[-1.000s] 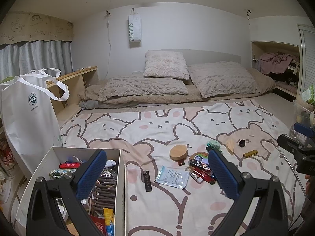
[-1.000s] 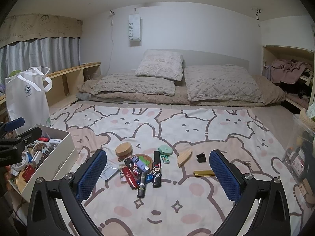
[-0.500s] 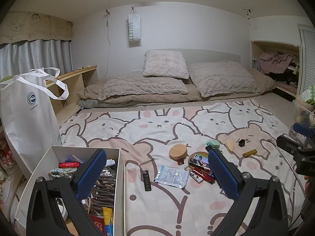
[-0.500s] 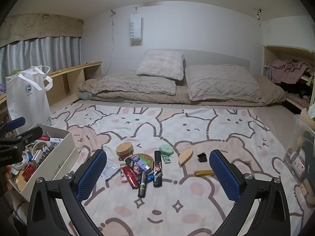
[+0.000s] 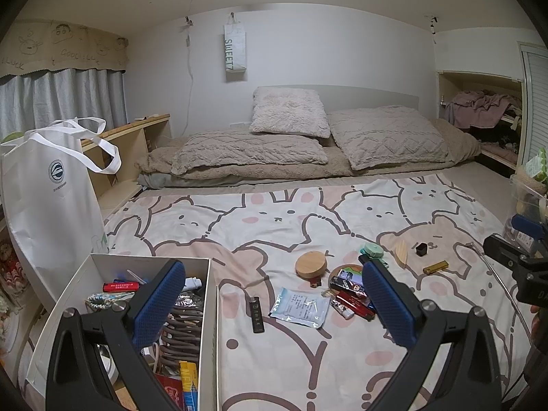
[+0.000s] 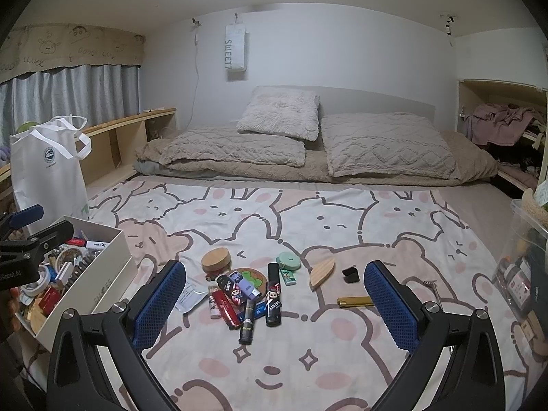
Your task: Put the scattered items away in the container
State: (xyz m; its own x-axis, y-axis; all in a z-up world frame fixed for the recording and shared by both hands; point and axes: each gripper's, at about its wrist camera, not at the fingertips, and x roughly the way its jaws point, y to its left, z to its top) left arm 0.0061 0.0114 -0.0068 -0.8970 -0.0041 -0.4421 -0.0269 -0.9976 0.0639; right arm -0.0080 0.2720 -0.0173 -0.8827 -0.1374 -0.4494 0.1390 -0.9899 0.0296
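Small items lie scattered on the cartoon bedspread: a round wooden lid [image 6: 215, 260], several lighters [image 6: 273, 294], a clear plastic packet [image 5: 300, 307], a green tape measure [image 6: 288, 261], a wooden leaf-shaped piece [image 6: 322, 270], a black clip [image 6: 350, 274] and a gold lighter [image 6: 354, 301]. A white box [image 5: 116, 259] at the left holds several items; it also shows in the right wrist view [image 6: 102, 275]. My left gripper [image 5: 272, 303] is open and empty, its left finger above the box. My right gripper [image 6: 274, 306] is open and empty, above the lighter pile.
A white tote bag [image 5: 51, 202] stands behind the box. Pillows and folded blankets [image 6: 308, 150] lie at the bed's head. A clear plastic bin [image 6: 524, 274] with jars stands at the right edge. Wooden shelves [image 5: 133, 144] line the left wall.
Both views have shifted only slightly. No item has moved and both grippers stay open.
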